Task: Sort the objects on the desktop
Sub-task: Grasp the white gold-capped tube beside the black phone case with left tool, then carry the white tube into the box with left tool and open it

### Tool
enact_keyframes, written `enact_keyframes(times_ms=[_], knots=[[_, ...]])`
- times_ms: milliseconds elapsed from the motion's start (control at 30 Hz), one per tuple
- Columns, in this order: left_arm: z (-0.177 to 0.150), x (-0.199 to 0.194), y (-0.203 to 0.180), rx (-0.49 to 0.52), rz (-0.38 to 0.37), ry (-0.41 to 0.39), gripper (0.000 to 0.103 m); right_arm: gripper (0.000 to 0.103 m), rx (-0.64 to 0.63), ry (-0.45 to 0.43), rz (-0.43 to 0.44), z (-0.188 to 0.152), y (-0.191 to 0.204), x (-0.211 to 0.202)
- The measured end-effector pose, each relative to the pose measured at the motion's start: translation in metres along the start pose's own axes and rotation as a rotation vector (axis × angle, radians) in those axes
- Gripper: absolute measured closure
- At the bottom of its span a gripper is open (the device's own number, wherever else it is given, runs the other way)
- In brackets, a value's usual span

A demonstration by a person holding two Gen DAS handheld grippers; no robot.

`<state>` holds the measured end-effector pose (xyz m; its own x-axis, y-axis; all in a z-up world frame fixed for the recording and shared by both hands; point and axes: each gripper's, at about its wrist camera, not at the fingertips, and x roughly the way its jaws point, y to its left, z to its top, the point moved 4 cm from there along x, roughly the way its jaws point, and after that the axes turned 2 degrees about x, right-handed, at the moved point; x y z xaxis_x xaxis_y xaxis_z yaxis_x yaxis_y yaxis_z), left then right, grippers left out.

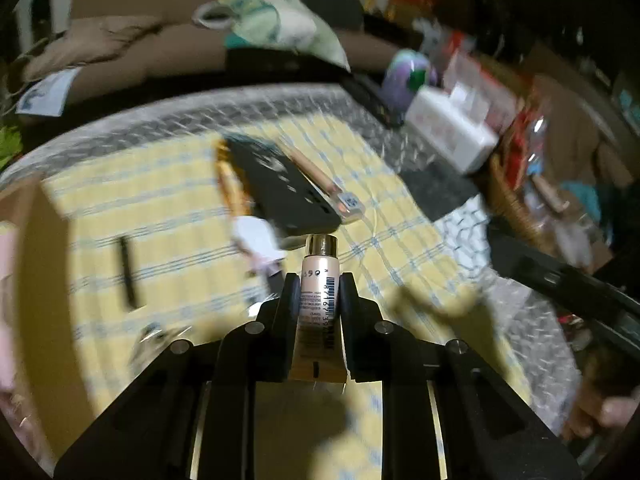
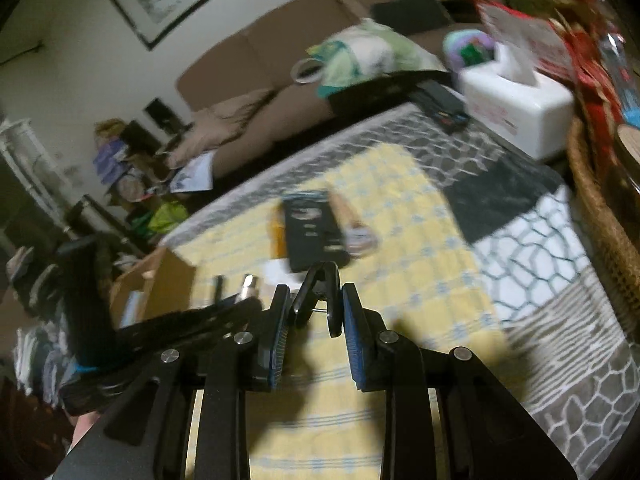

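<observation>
Left wrist view shows the left gripper (image 1: pixel 320 292) with its jaws pinching a small cosmetic tube (image 1: pixel 319 280), gold cap pointing forward and barcode facing up, lifted clear above the yellow checked cloth (image 1: pixel 160 208) that covers the worktop. Beyond the tube, several things lie unsorted on the cloth: a black phone case (image 1: pixel 288 192), a slim pinkish tube (image 1: pixel 320 174) just beside its right edge, an orange item (image 1: pixel 228 178) along its left edge, a white piece (image 1: pixel 258 238) near the case's closer end, and a thin black stick (image 1: pixel 128 272) well apart to the left. A cardboard box (image 1: pixel 32 280) fills the left edge and looks like a likely sorting bin, though its contents are hard to make out. A white tissue box (image 1: pixel 452 136) stands off the cloth to the right. Right wrist view shows the right gripper (image 2: pixel 316 308) with its blue-padded jaws closed on a black clip (image 2: pixel 320 296), also held above the cloth. The phone case (image 2: pixel 312 228) lies ahead of it, the cardboard box (image 2: pixel 160 288) sits at the left with the other gripper reaching near it, and a wicker basket (image 2: pixel 600 216) lines the right edge. Judging from this, sorting is partway: both hands carry an item not yet dropped off, and about five objects remain on the cloth. Heavy motion blur keeps finer detail uncertain.
</observation>
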<state>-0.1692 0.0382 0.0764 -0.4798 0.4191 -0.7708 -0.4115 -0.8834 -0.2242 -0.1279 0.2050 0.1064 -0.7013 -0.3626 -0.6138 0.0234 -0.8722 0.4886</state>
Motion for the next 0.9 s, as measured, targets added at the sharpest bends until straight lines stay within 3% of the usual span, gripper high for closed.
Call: enact_keyframes(times_ms=[133, 200, 367, 567, 900], knots=[[-0.016, -0.069, 0.043, -0.094, 0.015, -0.053, 0.085, 0.078, -0.080, 0.013, 0.084, -0.007, 0.058, -0.008], [-0.029, -0.104, 0.073, -0.133, 0.060, -0.079, 0.085, 0.078, -0.115, 0.028, 0.135, -0.014, 0.090, -0.008], [-0.068, -0.157, 0.150, -0.270, 0.134, -0.106, 0.084, 0.078, -0.179, 0.094, 0.247, -0.043, 0.163, 0.004], [-0.111, -0.164, 0.215, -0.405, 0.147, -0.083, 0.084, 0.078, -0.279, 0.179, 0.293, -0.081, 0.233, 0.037], [-0.128, -0.140, 0.253, -0.465, 0.163, -0.011, 0.085, 0.078, -0.412, 0.300, 0.267, -0.142, 0.285, 0.097]])
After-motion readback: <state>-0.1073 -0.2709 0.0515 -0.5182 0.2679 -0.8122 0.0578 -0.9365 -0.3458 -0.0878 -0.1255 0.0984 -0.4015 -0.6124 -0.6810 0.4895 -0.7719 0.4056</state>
